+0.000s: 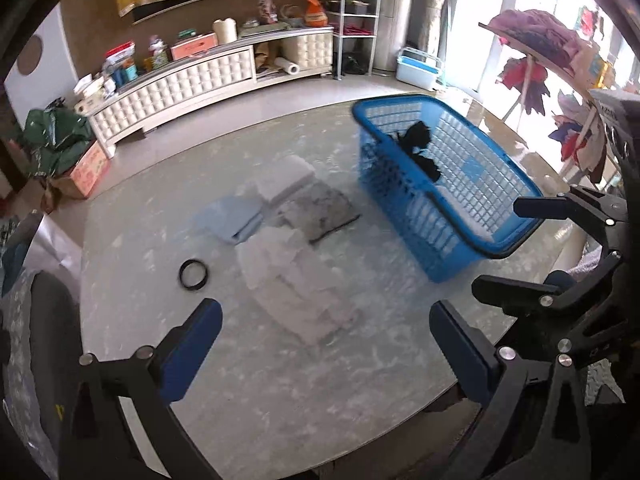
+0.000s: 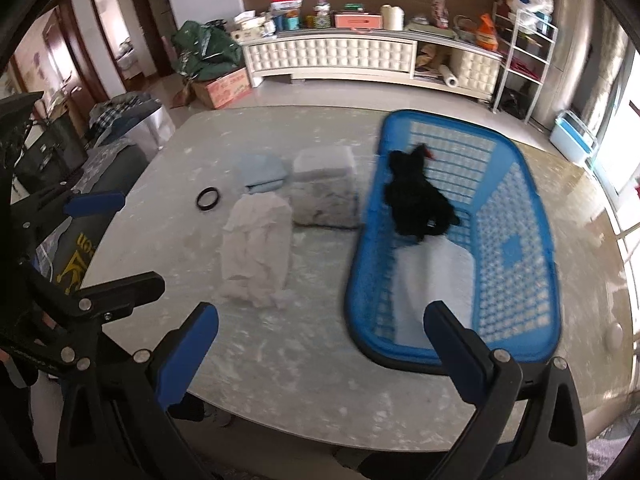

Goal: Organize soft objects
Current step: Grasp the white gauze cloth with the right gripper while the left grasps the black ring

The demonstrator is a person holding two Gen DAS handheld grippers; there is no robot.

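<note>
A blue plastic basket (image 1: 476, 216) (image 2: 516, 264) stands on the right of the marble table (image 1: 280, 392) (image 2: 312, 384). In it lie a black soft thing (image 1: 420, 148) (image 2: 420, 204) and a folded white cloth (image 2: 436, 276). Left of the basket lie a crumpled white garment (image 1: 296, 280) (image 2: 258, 248), a folded light blue cloth (image 1: 234, 216) (image 2: 260, 172), a folded white cloth (image 1: 286, 178) (image 2: 324, 162) and a grey patterned cloth (image 1: 320, 212) (image 2: 324, 202). My left gripper (image 1: 326, 348) is open and empty above the near table. My right gripper (image 2: 320, 356) is open and empty near the basket's front.
A black ring (image 1: 193, 274) (image 2: 208, 199) lies on the table left of the cloths. A white cabinet (image 1: 180, 84) (image 2: 360, 56) with clutter runs along the far wall. A cardboard box (image 2: 222, 88) and a white rack (image 2: 524, 52) stand on the floor.
</note>
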